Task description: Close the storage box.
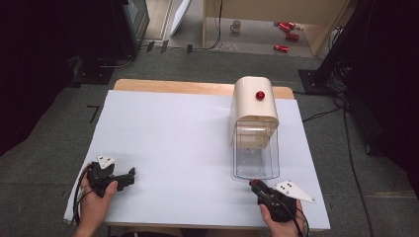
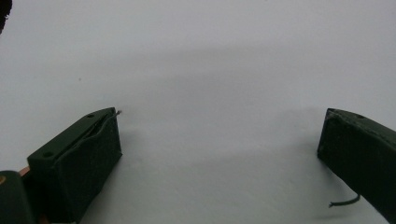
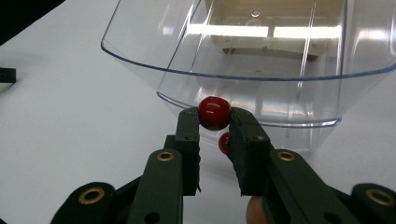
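Right gripper view: right gripper (image 3: pixel 215 122) clamped on 1 small glossy red ball (image 3: pixel 214 112), 2 black jaws pinching its sides, just before clear plastic drawer (image 3: pixel 243 77) of cream dispenser box (image 1: pixel 254 106). High view: same spot, near white table (image 1: pixel 173 148) edge. Left gripper (image 2: pixel 219 140) spread wide, holding nothing.

left gripper (image 2: pixel 219 140) jaws wide, right gripper (image 3: pixel 215 122) clamped (both low)
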The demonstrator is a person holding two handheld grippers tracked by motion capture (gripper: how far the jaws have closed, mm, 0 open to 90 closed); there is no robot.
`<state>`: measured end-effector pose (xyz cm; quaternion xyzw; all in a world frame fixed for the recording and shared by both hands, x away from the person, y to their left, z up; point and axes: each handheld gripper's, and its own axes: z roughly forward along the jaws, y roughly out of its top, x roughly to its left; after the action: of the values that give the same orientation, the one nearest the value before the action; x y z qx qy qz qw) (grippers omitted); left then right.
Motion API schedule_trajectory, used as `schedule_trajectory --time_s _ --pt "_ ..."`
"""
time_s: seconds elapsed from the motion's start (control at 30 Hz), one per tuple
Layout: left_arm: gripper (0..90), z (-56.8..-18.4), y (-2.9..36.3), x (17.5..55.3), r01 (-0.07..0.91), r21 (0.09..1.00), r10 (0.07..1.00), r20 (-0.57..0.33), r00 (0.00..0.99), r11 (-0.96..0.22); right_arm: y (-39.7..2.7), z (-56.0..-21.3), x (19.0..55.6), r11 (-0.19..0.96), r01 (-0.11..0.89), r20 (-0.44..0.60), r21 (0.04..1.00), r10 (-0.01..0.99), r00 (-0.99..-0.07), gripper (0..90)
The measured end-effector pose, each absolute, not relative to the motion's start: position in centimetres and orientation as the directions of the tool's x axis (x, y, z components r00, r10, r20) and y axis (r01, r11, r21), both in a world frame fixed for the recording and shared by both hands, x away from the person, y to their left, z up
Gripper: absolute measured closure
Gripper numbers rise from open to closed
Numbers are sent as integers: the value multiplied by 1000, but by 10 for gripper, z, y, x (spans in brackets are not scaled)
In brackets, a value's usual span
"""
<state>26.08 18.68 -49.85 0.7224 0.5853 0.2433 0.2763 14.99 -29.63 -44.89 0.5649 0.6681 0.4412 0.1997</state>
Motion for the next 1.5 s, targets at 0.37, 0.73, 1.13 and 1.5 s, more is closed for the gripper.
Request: schedule_trajectory --time_s 0.37,0.73,1.13,1.5 --pt "0 -499 187 261 711 685 980 28 196 -162 -300 -432 156 -26 558 216 829 936 -277 755" --pt "0 -499 187 261 711 684 980 29 196 -162 -300 -409 176 -13 540 197 842 938 -284 754" --pt "0 -499 187 261 711 684 980 29 197 -163 -299 -401 199 -29 544 211 838 938 -276 755" --pt "0 -499 187 261 711 684 980 29 197 -163 -300 -400 222 -30 552 209 833 941 -266 755"
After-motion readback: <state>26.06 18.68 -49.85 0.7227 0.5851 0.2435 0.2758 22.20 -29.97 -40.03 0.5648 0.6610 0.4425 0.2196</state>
